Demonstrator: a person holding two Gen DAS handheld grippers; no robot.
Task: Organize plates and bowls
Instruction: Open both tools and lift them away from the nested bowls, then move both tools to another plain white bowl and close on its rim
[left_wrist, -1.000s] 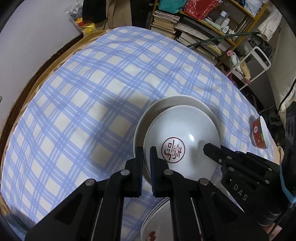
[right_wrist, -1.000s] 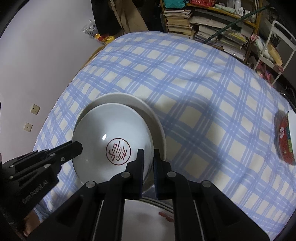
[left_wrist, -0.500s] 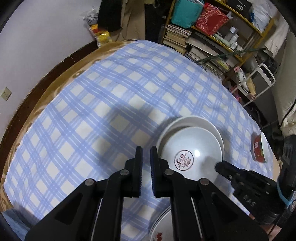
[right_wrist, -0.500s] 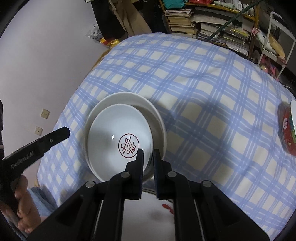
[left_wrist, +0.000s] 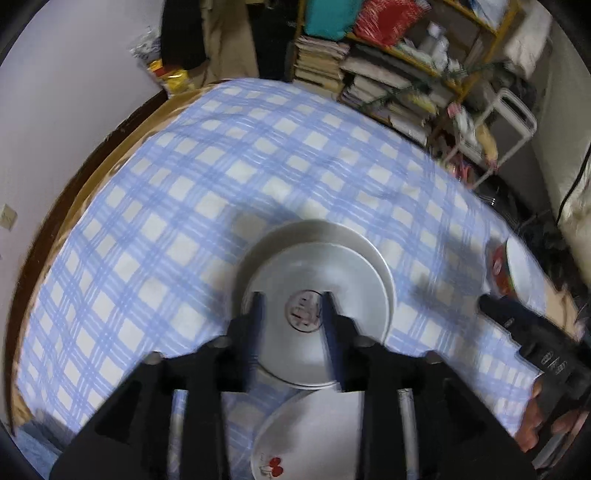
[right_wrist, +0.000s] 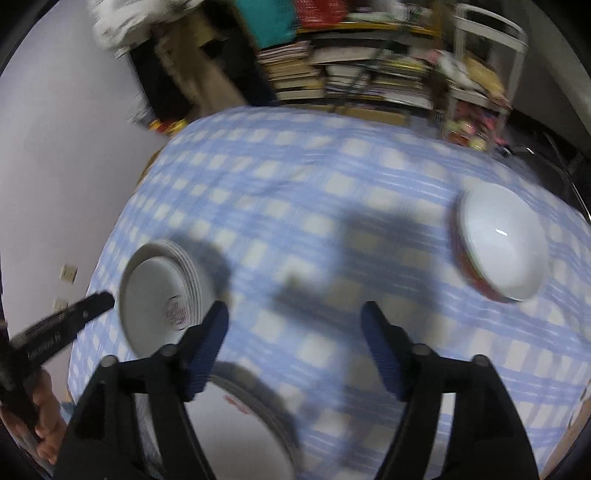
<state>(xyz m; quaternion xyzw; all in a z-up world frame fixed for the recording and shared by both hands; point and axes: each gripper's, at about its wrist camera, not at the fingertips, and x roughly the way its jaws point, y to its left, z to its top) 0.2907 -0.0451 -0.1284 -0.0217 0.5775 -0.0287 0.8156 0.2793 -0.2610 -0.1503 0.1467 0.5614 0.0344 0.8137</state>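
Both jaws just opening, nothing between: left hand-held gripper half spread above white bowl stacked on plate, left worktop; right hand-held gripper wide, red bowl far right.

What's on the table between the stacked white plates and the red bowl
Nothing but bare checked tablecloth and shadows lies between the stacked white plates and the red bowl, as the right wrist view shows.

Bowl on plate, mid-table.
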